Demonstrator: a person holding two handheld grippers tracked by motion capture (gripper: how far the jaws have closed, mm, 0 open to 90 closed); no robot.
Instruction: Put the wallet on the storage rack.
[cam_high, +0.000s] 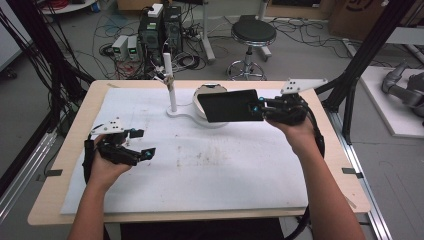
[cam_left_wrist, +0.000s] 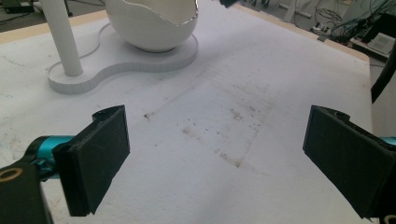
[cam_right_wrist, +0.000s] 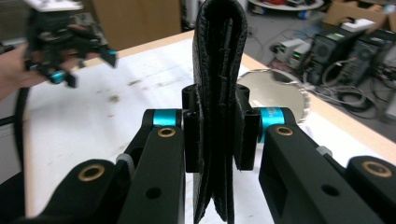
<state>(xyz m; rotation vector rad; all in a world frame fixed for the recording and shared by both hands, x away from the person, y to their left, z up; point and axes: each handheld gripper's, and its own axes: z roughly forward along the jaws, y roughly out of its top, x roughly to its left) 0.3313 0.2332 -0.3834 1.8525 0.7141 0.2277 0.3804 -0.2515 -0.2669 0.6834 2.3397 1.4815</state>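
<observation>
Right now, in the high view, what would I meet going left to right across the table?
Left gripper → white post → black wallet → right gripper, shut on the wallet's right end.

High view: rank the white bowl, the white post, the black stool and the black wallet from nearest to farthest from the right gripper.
From the right gripper:
1. Black wallet, clamped in its jaws, just to its left.
2. White bowl, behind the wallet on the white base.
3. White post, farther left on that base.
4. Black stool, on the floor beyond the table's far edge.
</observation>
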